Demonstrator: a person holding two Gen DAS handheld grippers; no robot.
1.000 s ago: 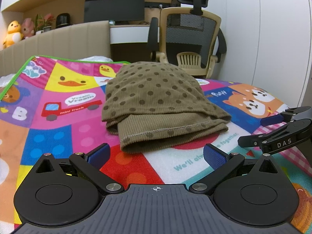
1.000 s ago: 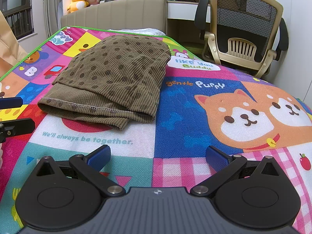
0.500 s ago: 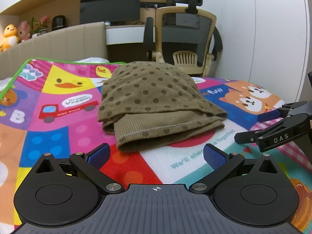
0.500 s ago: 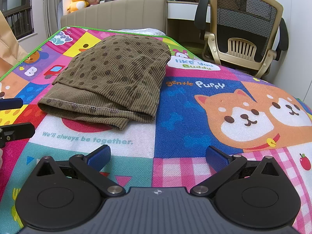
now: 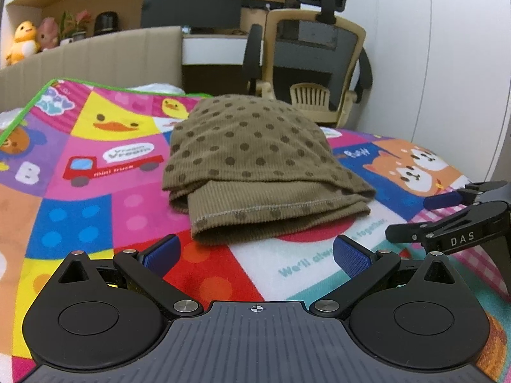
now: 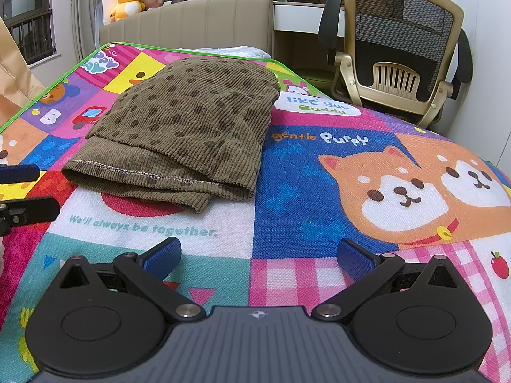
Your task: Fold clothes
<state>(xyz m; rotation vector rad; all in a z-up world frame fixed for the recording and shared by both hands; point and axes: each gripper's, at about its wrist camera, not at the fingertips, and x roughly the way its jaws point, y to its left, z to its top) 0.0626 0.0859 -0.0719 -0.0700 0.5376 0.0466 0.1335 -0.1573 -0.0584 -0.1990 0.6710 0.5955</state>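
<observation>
— What is the surface like?

— A bright children's play mat (image 6: pixel 319 172) with cartoon squares: a duck, a red mini truck, two orange puppies and the line "We'll always be together." It has a green edge and is spread over a bed with a beige padded headboard (image 6: pixel 191 22).

— Where is the clothing?

— A folded olive-brown ribbed garment with dark polka dots (image 5: pixel 255 162) lies flat on the mat, its stitched hem towards the cameras, partly covering a red circle in the print.

— And the claws?

— The left claw (image 5: pixel 255 255) hangs just short of the hem, blue pads spread wide with nothing between them. The right claw (image 6: pixel 258 258) is likewise spread and empty, low over the mat's pink check and teal squares, to the garment's right; in the left view it shows at the right edge.

— The room beyond?

— A beige mesh-backed office chair (image 6: pixel 402 41) stands at a desk (image 5: pixel 217 51) carrying a dark monitor (image 5: pixel 191 3). A yellow plush duck (image 6: pixel 127 1) sits on a shelf behind the headboard.
</observation>
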